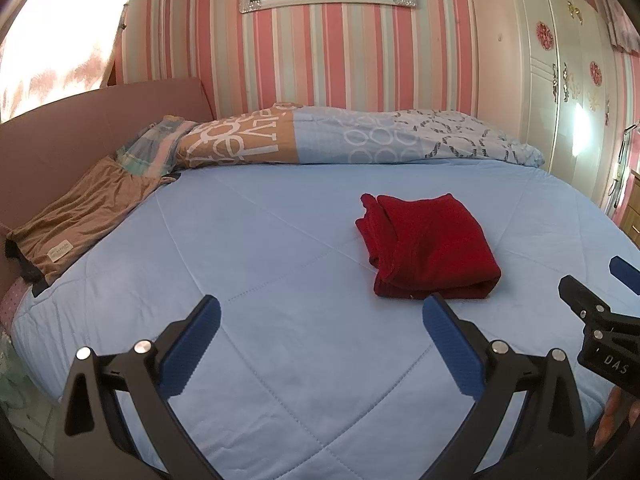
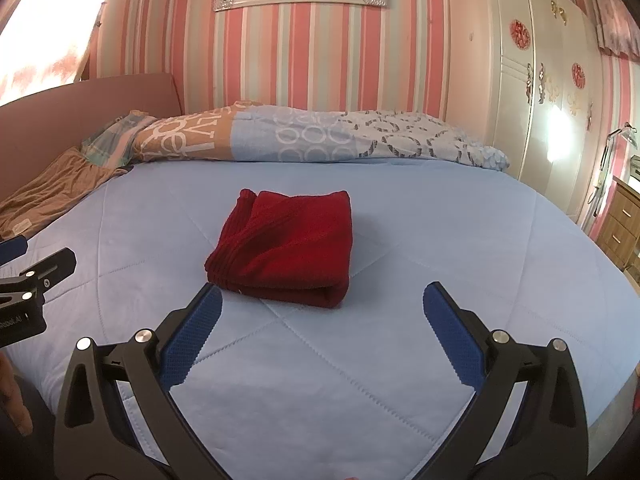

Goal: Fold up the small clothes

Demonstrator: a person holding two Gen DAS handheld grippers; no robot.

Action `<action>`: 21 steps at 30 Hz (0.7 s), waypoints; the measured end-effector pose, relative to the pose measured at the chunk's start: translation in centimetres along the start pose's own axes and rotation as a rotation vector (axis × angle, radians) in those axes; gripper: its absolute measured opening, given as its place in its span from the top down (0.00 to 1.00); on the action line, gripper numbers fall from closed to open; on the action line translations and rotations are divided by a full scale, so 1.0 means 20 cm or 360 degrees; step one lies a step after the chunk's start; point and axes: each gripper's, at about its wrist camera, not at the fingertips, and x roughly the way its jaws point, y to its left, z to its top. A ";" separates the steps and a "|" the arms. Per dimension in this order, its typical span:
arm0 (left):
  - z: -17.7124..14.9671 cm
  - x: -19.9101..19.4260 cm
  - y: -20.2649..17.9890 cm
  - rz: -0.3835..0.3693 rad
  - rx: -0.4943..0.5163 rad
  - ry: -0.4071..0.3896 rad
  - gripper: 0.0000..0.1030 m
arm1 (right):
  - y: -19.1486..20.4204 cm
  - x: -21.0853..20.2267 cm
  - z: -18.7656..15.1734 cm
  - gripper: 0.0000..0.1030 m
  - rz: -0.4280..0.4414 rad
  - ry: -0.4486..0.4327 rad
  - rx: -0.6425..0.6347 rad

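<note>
A red knit garment (image 1: 428, 246) lies folded into a compact rectangle on the light blue quilt (image 1: 280, 240). It also shows in the right wrist view (image 2: 286, 244). My left gripper (image 1: 322, 310) is open and empty, just short of the garment's near left corner. My right gripper (image 2: 322, 298) is open and empty, its left fingertip close to the garment's near edge. The right gripper shows at the right edge of the left wrist view (image 1: 600, 292), and the left gripper shows at the left edge of the right wrist view (image 2: 28, 264).
A brown garment (image 1: 76, 216) lies at the bed's left edge by the pink headboard (image 1: 100, 120). A rolled patterned duvet (image 1: 340, 136) runs along the far side. A white wardrobe (image 1: 560, 80) and a wooden drawer unit (image 2: 624, 216) stand to the right.
</note>
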 end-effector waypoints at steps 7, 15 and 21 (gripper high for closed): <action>0.00 0.00 0.01 -0.0001 -0.0007 0.0000 0.02 | 0.00 0.00 0.01 0.03 0.0003 -0.0006 -0.0005; 0.01 -0.01 0.01 0.0009 -0.0024 0.0007 0.02 | 0.00 -0.01 0.01 0.03 0.0001 -0.0007 -0.0008; 0.02 0.00 0.01 0.0013 -0.0023 0.0002 0.02 | 0.00 0.00 0.01 0.03 -0.0004 -0.0008 -0.0012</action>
